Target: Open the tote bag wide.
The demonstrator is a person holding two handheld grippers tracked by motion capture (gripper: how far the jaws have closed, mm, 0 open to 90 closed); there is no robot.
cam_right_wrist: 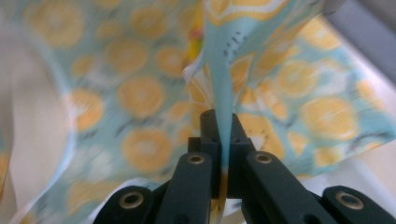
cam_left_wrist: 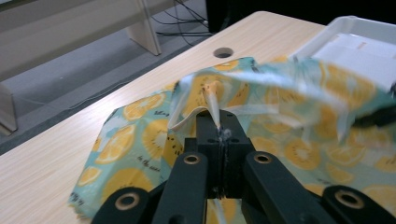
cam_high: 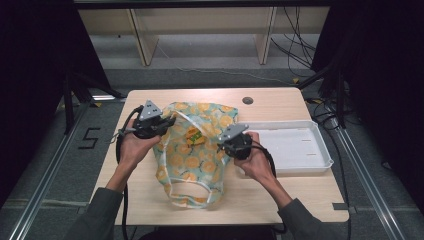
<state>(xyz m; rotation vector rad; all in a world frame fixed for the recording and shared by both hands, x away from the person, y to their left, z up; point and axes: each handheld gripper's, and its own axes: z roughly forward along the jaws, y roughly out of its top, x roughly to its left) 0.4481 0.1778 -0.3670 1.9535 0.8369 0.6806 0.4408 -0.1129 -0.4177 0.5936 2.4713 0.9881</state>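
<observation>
Orange-print bag [cam_high: 197, 150] | left gripper [cam_high: 167, 123] clamps its rim | right gripper [cam_high: 222, 142] clamps its rim | yellow contents [cam_high: 194, 135] unclear

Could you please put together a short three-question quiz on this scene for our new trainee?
1. True or false: the left tongs are shut on the fruit-print bag.
2. What lies to the right of the bag: A) white tray, B) bowl, C) box?
3. What do the right tongs grip?

Key: 1 true. 2 A. 3 A fold of the same bag.
</observation>
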